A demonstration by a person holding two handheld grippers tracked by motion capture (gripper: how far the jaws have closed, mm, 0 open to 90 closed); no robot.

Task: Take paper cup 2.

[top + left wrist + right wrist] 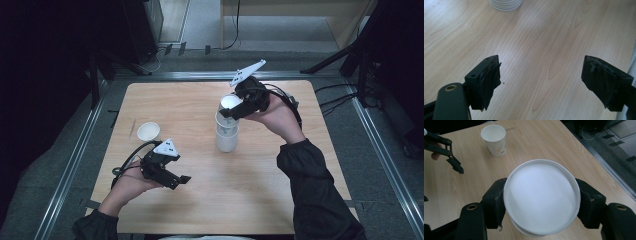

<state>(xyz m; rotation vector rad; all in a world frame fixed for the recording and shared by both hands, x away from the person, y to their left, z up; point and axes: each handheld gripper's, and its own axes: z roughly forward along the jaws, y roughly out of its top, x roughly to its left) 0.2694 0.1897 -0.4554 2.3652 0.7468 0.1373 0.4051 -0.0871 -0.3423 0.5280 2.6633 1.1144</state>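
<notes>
A stack of white paper cups (227, 140) stands upside down at the table's middle; its ringed foot (505, 4) shows at the top of the left gripper view. My right gripper (233, 111) is shut on the top cup (230, 103), raised a little above the rest. Both pads press the sides of this cup (541, 197), whose flat base faces the camera, with my right gripper (543, 203) around it. My left gripper (180, 181) hovers open and empty near the front left, its jaws wide over bare wood (545, 80). A single upright cup (148, 132) (494, 140) stands at the left.
The wooden table (280, 210) is ringed by a metal frame (70, 165) on a grey floor. Cables (340, 97) lie right of the table. Dark equipment stands at the back left. The left gripper's fingers (457, 167) show near the single cup.
</notes>
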